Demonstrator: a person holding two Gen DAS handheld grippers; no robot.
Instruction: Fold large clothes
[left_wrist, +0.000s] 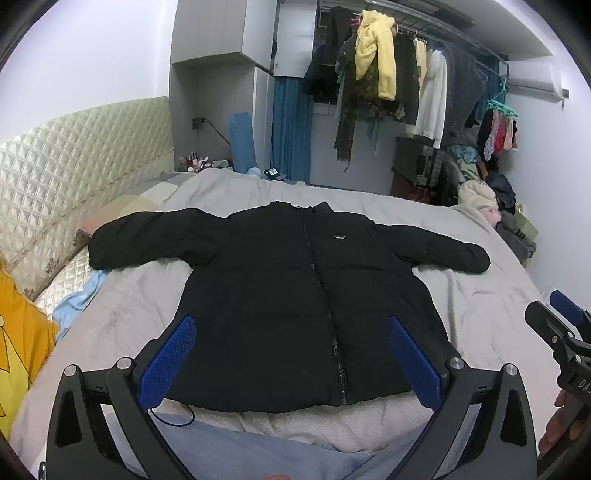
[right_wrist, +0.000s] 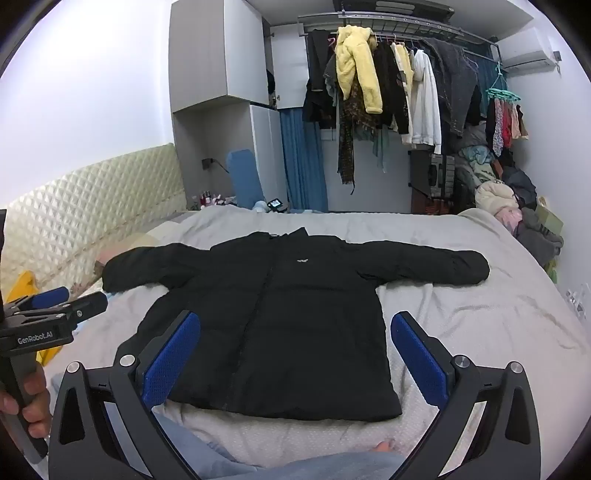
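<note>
Left wrist view shows a black jacket (left_wrist: 295, 295) spread flat, front up, sleeves out, on the grey bed (left_wrist: 480, 302). Left hand-held gripper (left_wrist: 291, 354) and right hand-held gripper (right_wrist: 295, 354) both hover over its hem, fingers wide apart, holding nothing

I am carrying two black grippers: left gripper (left_wrist: 291, 354) and right gripper (right_wrist: 295, 354), each showing blue textured pads (right_wrist: 170, 360), silver screws (left_wrist: 127, 363) and triangular cut-outs; one is bearing white "GenRobot.AI" lettering (right_wrist: 35, 338). I am wearing light-blue trousers (right_wrist: 325, 467).
</note>
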